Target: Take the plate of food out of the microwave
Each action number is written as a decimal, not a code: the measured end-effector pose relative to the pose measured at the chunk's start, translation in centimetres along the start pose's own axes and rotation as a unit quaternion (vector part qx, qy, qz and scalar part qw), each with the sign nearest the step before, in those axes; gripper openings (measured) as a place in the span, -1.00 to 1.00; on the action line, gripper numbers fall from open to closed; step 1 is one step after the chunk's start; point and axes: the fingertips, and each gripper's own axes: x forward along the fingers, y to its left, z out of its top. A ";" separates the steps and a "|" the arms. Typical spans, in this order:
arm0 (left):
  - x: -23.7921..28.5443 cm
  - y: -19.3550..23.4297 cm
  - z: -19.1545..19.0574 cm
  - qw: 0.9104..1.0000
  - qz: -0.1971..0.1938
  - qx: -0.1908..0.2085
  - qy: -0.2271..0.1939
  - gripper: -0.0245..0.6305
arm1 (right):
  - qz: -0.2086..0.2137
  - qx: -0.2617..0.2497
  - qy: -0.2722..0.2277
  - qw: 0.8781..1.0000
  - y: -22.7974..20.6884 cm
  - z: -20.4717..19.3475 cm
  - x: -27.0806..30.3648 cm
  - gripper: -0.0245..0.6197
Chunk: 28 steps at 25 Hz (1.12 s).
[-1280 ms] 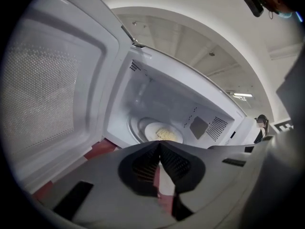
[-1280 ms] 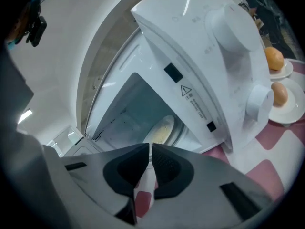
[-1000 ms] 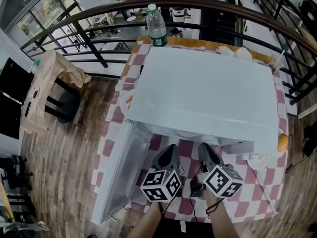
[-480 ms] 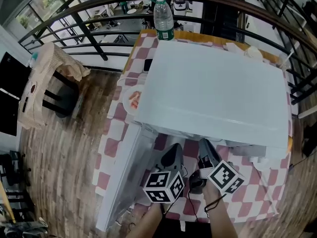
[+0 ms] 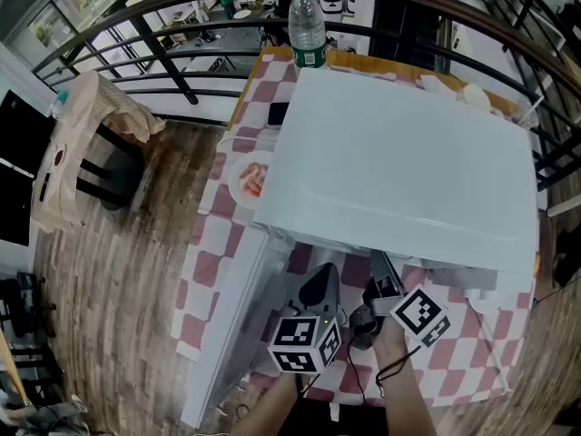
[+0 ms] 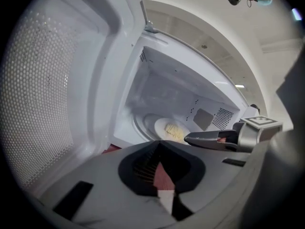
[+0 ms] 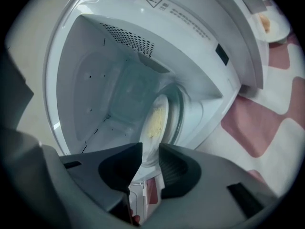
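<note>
Setting: a red-and-white checked table (image 5: 211,243) on a wood floor, beside a railing.
Microwave (image 5: 399,171): white, on the table, with its door (image 5: 227,334) swung open to the left.
Plate of food (image 7: 155,123): inside the cavity, carrying pale yellow food.
Left gripper (image 5: 320,284): jaws together, empty, in front of the opening.
Right gripper (image 7: 151,147): jaws have just been opening and stand wide, with the tips at the plate's near rim and the pads not pressing it.

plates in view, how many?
3: one plate inside the microwave; a second plate on the table left of it; a third plate right of it. Others may be hidden behind it.
</note>
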 end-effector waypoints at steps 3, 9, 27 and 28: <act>-0.1 0.0 -0.2 1.000 -0.003 0.004 0.004 -0.89 | -0.003 0.015 -0.004 1.000 -0.2 0.2 0.2 -0.52; -0.1 -0.2 -0.3 1.000 -0.007 0.014 0.006 -0.89 | -0.004 0.057 -0.007 0.998 -0.7 0.5 0.6 -0.55; -0.7 -0.7 -1.1 1.000 -0.007 0.021 0.014 -0.89 | -0.023 0.137 -0.020 0.990 -1.4 0.9 1.2 -0.86; -0.7 -0.6 -1.2 1.000 -0.006 0.020 0.015 -0.89 | -0.023 0.137 -0.021 0.990 -1.5 0.9 1.2 -0.86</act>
